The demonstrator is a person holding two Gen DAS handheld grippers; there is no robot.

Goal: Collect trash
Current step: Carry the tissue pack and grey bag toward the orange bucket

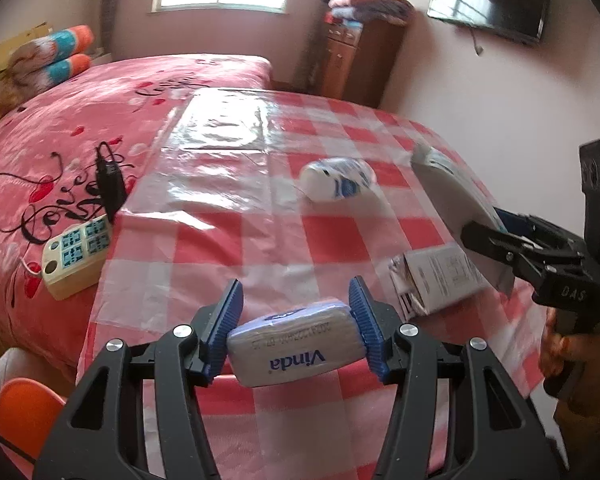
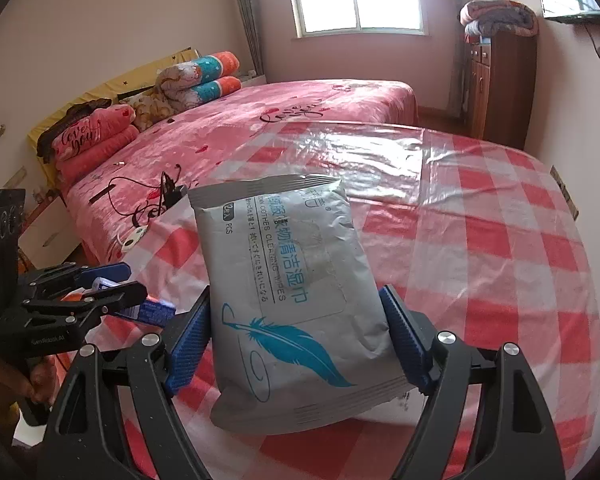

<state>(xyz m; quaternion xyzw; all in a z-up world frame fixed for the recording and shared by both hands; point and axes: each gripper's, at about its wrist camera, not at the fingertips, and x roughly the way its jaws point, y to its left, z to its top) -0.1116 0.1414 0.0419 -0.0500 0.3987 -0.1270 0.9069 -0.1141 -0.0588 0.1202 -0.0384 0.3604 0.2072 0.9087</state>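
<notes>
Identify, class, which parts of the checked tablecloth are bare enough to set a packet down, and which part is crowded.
Free: the glossy stretch of the checked tablecloth between the power strip on the bed and the crumpled white-and-blue packet; also the far right squares in the right wrist view. Crowded: the near edge, where the tissue pack, the small box and the wipes pack sit close together.

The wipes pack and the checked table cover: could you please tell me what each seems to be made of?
Wipes pack: probably soft plastic film, matte grey, printed; it creases and has crimped end seals. Table cover: likely thin plastic sheet, glossy; it wrinkles and throws bright window glare.
</notes>
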